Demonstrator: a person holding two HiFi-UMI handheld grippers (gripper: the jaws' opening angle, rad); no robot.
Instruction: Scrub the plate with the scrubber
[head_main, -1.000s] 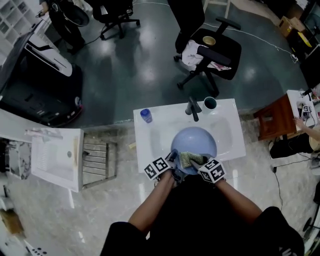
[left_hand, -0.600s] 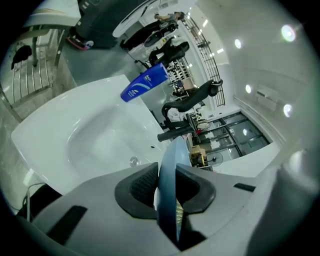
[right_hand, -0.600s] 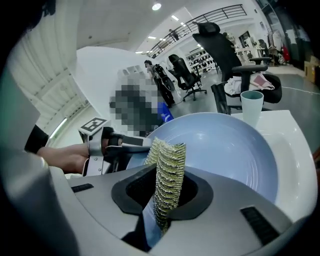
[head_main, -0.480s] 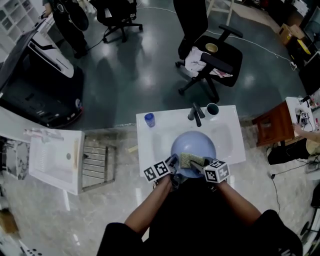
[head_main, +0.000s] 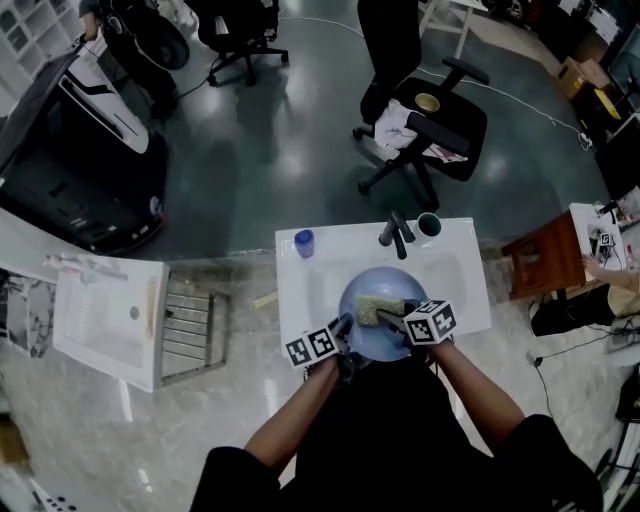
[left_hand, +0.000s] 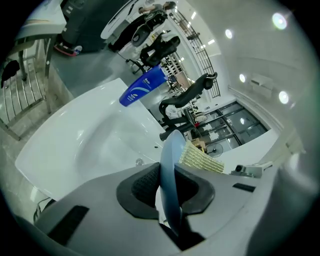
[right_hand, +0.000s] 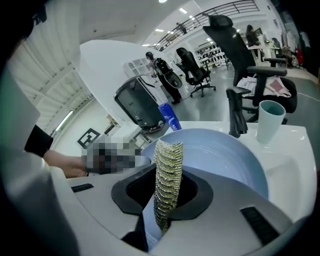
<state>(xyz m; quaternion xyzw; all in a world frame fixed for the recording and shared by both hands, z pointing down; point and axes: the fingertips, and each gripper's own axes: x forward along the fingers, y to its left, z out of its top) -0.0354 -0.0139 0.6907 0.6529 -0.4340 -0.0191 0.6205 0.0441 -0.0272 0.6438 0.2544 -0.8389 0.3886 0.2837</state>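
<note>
Your right gripper (head_main: 392, 318) has pushed the scrubber (head_main: 375, 307) up the plate (head_main: 400, 285), away from you and closer to the tap (head_main: 398, 233). Your left gripper (left_hand: 167, 185) has just been squeezing tighter, with the near rim of the plate between its jaws. It is clamped on that rim now. It holds the plate over the white sink (head_main: 300, 290), tipped up on its edge.

The right gripper is clamped on the scrubber. The scrubber stands on its edge between the pads, and its far end rests on the plate.

The plate looks hard, smooth and thin. It will not bend. It may be slippery, more so if it gets wet, and it could crack if it drops into the sink. The rim is the best place to hold it, and you hold it there. Grip it firmly, because each push of the scrubber will try to turn it.

The scrubber looks light, soft and rough. It bends easily. Hold it near its middle, so enough sticks out to rub with.

As for writing, the blue bottle (left_hand: 142, 86) beside the basin has white marks on it, but they are too small to read. The cubes on your grippers show only black and white squares. The cup (right_hand: 270, 120) by the tap looks plain.
</note>
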